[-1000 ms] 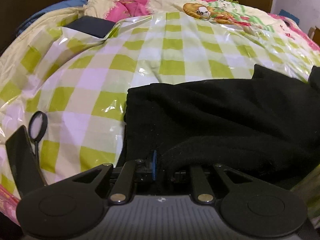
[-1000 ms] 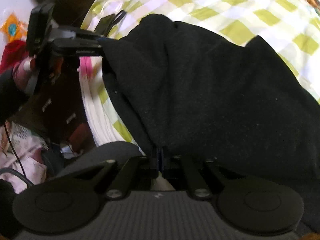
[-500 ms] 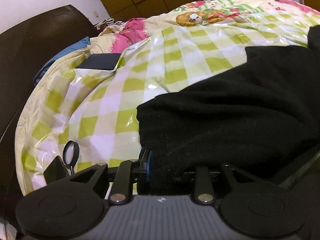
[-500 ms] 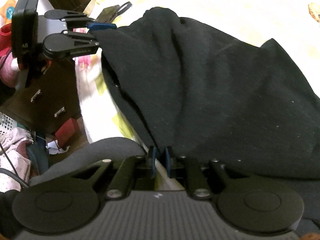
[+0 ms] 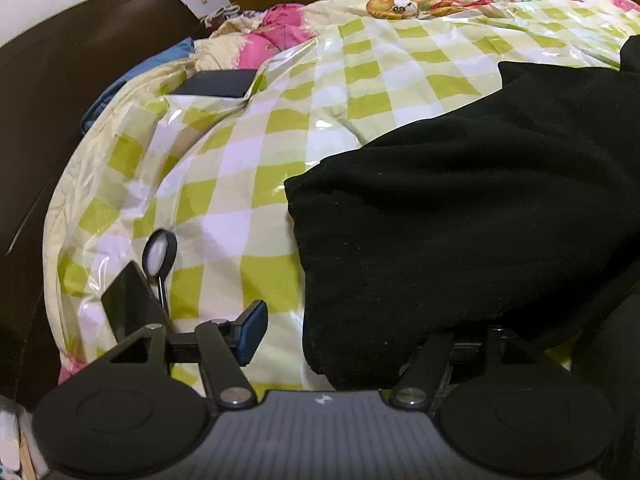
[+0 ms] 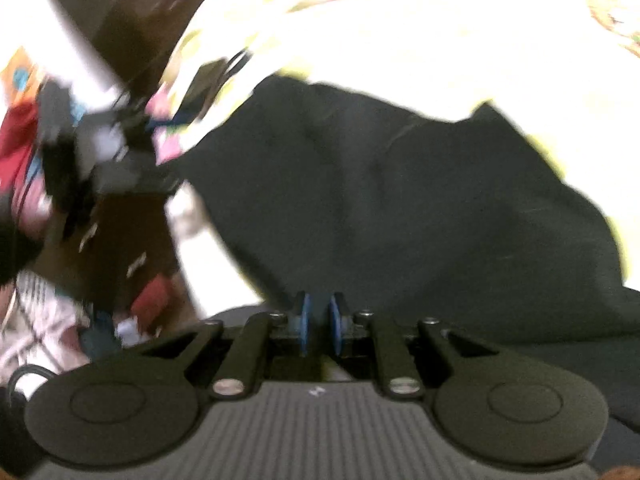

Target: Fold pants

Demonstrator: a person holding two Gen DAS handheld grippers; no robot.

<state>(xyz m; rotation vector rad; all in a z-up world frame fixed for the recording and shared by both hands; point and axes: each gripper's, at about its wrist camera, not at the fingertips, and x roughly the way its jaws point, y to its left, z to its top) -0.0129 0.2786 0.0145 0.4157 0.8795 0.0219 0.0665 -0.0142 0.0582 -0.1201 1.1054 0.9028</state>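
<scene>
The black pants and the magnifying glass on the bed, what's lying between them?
Nothing but bare checkered plastic sheet lies between the pants and the magnifying glass, shown in the left wrist view.

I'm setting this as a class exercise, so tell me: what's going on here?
A person with a handheld gripper in each hand is folding black pants on a green-checked bed cover. The left gripper is opening, its one visible pad clear of the cloth. The right gripper is opening too, with dark fabric at its pads; blur hides whether it grips. The pants lie bunched in a fold.
</scene>
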